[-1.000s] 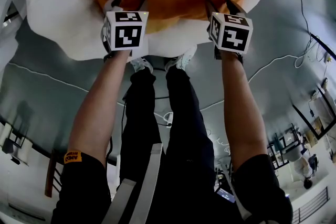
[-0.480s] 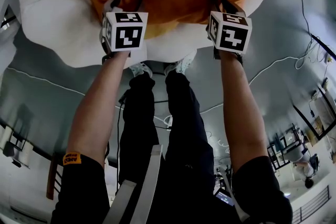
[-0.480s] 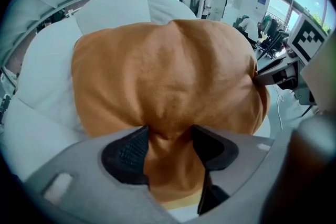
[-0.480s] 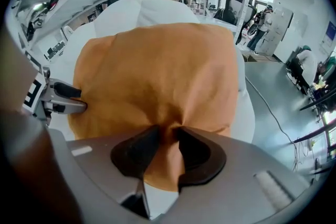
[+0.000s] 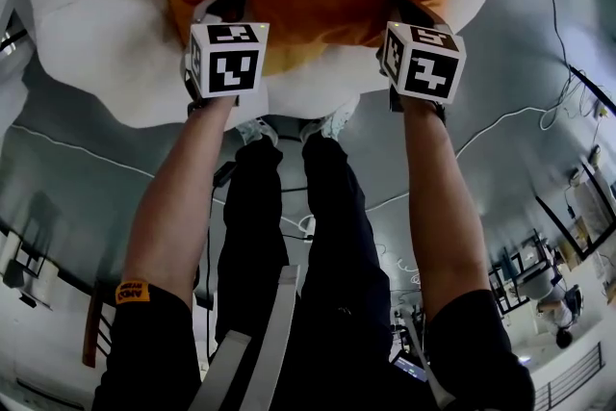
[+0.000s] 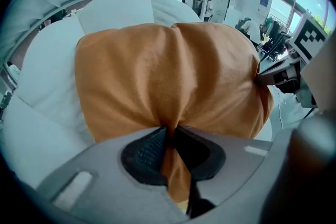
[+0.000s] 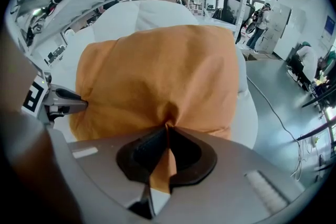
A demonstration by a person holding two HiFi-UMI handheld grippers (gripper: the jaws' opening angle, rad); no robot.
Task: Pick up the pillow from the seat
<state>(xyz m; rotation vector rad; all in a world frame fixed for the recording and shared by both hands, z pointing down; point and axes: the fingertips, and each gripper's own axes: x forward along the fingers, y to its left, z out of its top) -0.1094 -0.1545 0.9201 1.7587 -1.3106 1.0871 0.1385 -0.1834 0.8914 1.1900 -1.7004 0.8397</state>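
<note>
A grey floor crossed by a cable is being looked down on, and a white padded seat is standing on it. The fingers of the left gripper are being closed, and a fold of the orange pillow is being pinched between them at its near edge. The fingers of the right gripper are likewise being closed on a second fold of that edge, well apart from the first. Beyond both grips, the pillow is lying in the hollow of the seat and is being borne by the white cushions around it. The reach is being judged as done and the two-point grasp as nearly settled. The lift itself is being judged as not yet made, so raising the pillow clear of the seat is being left as the remaining part.
</note>
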